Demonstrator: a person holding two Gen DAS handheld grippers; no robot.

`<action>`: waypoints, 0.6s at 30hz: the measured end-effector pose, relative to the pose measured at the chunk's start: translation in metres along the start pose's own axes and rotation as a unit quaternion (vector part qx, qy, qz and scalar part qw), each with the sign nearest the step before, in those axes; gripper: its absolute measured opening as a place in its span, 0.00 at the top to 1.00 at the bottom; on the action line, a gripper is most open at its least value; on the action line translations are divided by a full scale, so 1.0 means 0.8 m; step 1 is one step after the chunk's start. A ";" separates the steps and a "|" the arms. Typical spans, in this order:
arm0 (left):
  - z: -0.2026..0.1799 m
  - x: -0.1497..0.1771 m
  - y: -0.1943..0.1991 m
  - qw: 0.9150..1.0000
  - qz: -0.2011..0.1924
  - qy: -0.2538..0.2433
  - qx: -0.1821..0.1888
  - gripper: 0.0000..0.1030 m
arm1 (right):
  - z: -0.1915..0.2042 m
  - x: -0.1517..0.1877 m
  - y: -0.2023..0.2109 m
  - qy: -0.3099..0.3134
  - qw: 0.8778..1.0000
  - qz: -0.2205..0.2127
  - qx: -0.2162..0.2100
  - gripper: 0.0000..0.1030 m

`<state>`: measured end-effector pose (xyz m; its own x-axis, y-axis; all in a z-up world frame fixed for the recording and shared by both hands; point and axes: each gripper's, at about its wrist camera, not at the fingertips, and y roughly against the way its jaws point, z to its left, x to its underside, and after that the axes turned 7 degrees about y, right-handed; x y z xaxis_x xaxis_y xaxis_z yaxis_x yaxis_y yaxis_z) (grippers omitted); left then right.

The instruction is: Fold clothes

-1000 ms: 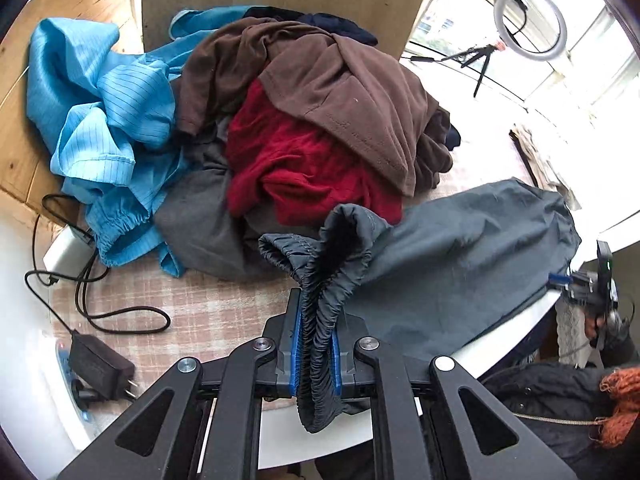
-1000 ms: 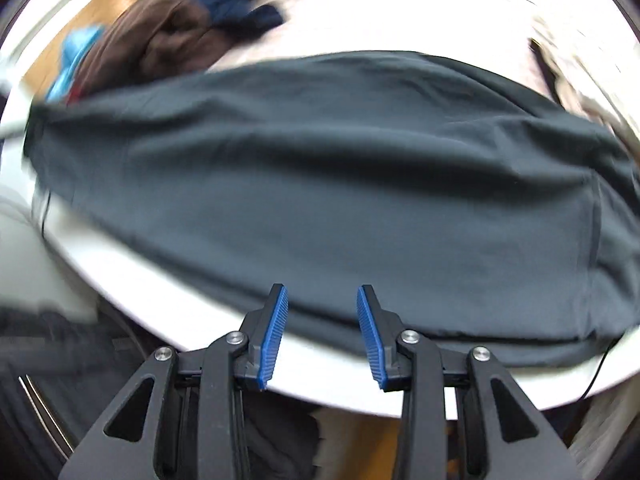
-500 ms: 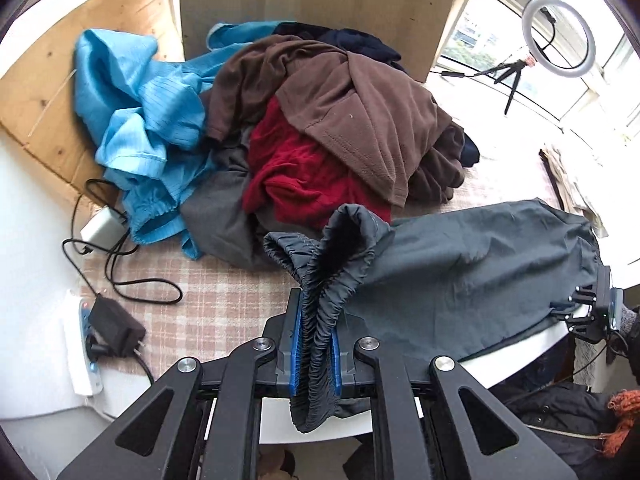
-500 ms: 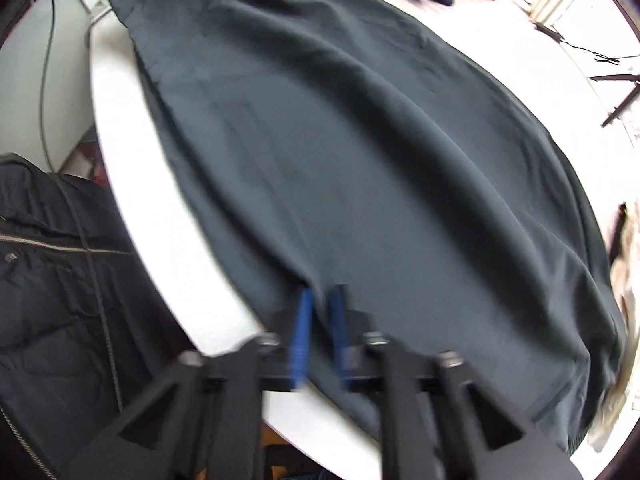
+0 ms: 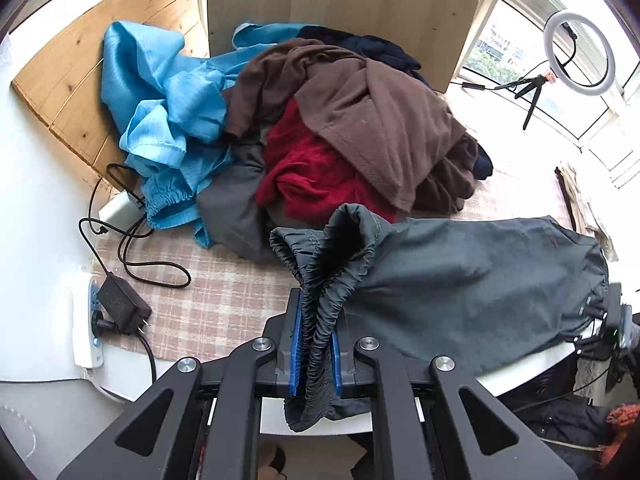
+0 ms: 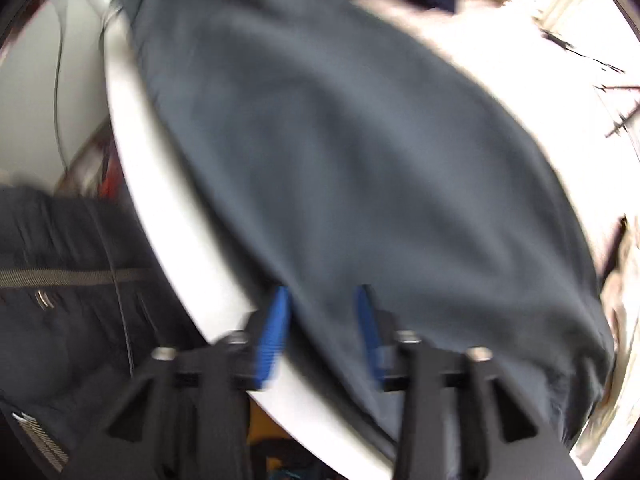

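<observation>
1. One garment is in play: dark grey trousers (image 5: 460,280), spread along the near edge of the round white worktop (image 5: 520,376), the gathered waistband (image 5: 320,264) lifted at one end and the far end close to the worktop's rim.
2. Left tool (image 5: 316,352) is clamped on the bunched elastic waistband, a tail of cloth hanging below its pads.
3. Right tool (image 6: 322,332) is blurred; its jaws are opening over the trousers' edge, cloth lying between the blue pads (image 6: 274,332) but not pinched.
4. Handling, as a judgement: light, limp, slightly slick fabric that sags and slides. Best hold is thick seams: the waistband corners and the hem, not mid-panel.
5. No containers are visible; unfolded clothes lie heaped behind: brown top (image 5: 372,120), red knit (image 5: 316,172), blue garment (image 5: 168,112).
</observation>
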<state>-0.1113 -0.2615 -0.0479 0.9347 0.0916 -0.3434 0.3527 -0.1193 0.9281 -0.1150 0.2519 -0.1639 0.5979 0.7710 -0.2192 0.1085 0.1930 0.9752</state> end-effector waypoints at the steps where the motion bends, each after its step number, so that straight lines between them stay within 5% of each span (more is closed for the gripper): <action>1: -0.002 0.000 0.003 1.000 -0.001 -0.001 -0.001 0.90 | -0.005 -0.014 0.010 -0.014 0.999 -0.030 -0.022 0.60; 4: -0.009 -0.001 0.015 1.000 -0.006 0.001 -0.006 0.90 | -0.019 -0.056 0.038 -0.053 0.988 -0.118 -0.085 0.60; 7: -0.024 -0.002 0.032 1.000 -0.015 -0.004 -0.005 0.92 | -0.008 -0.130 0.022 -0.055 0.979 -0.169 -0.096 0.60; 9: -0.037 -0.001 0.043 1.000 -0.018 -0.011 -0.005 0.92 | 0.028 -0.143 0.019 -0.061 0.975 -0.186 -0.106 0.60; 11: -0.057 0.000 0.052 1.000 -0.018 -0.023 -0.010 0.92 | 0.046 -0.157 0.022 -0.068 0.974 -0.174 -0.130 0.61; 15: -0.109 0.005 0.064 0.998 -0.022 -0.064 -0.004 0.92 | 0.048 -0.215 -0.025 -0.092 0.980 -0.136 -0.114 0.62; 18: -0.135 0.002 0.060 0.996 -0.022 -0.088 -0.013 0.92 | 0.036 -0.207 -0.014 -0.120 0.970 -0.145 -0.151 0.62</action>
<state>-0.0979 -0.1599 0.0114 0.9123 -0.0791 -0.4017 0.3945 -0.0926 0.9142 -0.1926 0.1045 -0.1376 0.7482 0.5012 -0.4347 0.0846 0.5778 0.8118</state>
